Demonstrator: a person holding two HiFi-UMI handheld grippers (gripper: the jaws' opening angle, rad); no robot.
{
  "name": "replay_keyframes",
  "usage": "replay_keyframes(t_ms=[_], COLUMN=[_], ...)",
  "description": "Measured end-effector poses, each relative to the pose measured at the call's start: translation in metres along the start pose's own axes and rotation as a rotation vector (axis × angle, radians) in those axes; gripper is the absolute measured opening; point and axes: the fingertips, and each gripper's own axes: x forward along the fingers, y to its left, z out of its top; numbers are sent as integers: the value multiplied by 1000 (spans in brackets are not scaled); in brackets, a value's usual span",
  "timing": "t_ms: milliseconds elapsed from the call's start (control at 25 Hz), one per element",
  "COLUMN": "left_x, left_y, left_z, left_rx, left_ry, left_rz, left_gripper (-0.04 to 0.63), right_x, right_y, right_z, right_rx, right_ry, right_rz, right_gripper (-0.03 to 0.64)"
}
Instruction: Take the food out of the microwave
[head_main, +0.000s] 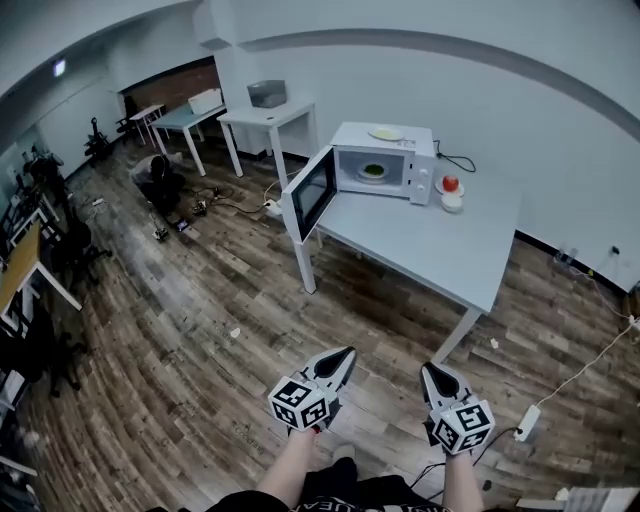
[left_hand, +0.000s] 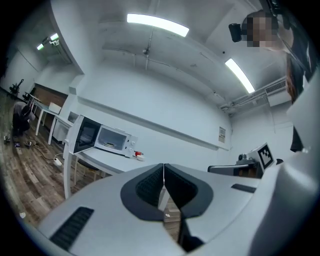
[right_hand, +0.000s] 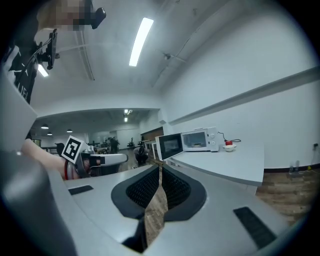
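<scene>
Nearest, the left gripper (head_main: 347, 353) and the right gripper (head_main: 426, 368) are held side by side over the wood floor (head_main: 200, 350), well apart from the table (head_main: 430, 250). Both pairs of jaws are seen pressed together, and nothing is gripped between them. Farther off, on the white table, the microwave (head_main: 385, 160) is seen with its door (head_main: 312, 192) swung open. The food (head_main: 373, 171), something green on a plate, is seen inside the cavity.

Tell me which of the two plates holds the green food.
The plate inside the open microwave holds it; the other plate, on top of the microwave, looks empty.
</scene>
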Motion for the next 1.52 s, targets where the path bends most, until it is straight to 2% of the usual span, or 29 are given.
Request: replay_keyframes(t_ms=[360, 520, 680, 880, 1120, 1520], left_x=[29, 38, 46, 65, 96, 184], left_y=[66, 82, 98, 122, 160, 197], left_z=[15, 16, 20, 20, 38, 56], left_rx=[-13, -35, -52, -54, -44, -27], left_ry=[-15, -13, -26, -12, -26, -1], left_rz=[-38, -41, -37, -23, 7, -6], left_gripper=[11, 11, 11, 11, 11, 11], right_x=[74, 94, 110, 140, 193, 256], right_y=[-7, -7, -17, -38, -61, -130], right_z=[7, 6, 15, 14, 30, 53], right_rx=[18, -4, 4, 36, 32, 45], right_ry=[-4, 32, 22, 29, 9, 10], right_rz=[-29, -25, -31, -26, 17, 25], right_gripper=[41, 41, 41, 41, 41, 41])
